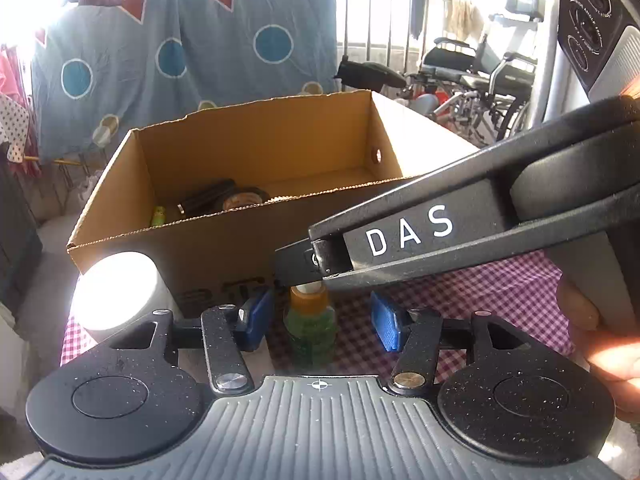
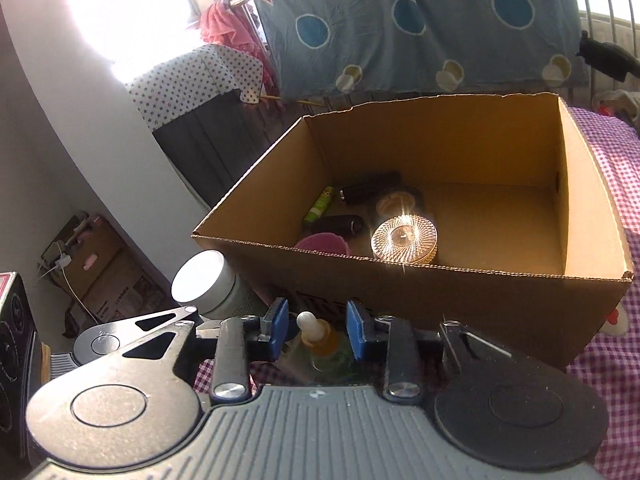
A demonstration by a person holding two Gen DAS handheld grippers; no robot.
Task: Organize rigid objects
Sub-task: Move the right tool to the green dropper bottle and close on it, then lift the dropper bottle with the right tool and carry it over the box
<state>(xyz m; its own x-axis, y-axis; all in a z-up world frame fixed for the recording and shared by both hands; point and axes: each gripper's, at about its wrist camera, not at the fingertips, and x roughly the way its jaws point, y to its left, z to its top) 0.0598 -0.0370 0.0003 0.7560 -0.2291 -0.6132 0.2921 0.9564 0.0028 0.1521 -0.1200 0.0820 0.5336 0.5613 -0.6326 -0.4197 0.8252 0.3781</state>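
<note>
Right wrist view: several items already lie in the cardboard box (image 2: 420, 284). Both grippers, right (image 2: 317, 334) and left (image 1: 316, 322), straddle the small green bottle (image 1: 310, 330) outside it, pads not touching; a white jar (image 2: 208, 284) also waits.

Harsh light is let in through a window (image 2: 120, 4) at upper left. A blue sheet (image 1: 180, 60) is hung along the top centre, railings (image 1: 376, 20) beside it, a wheelchair (image 1: 480, 76) at upper right.
</note>
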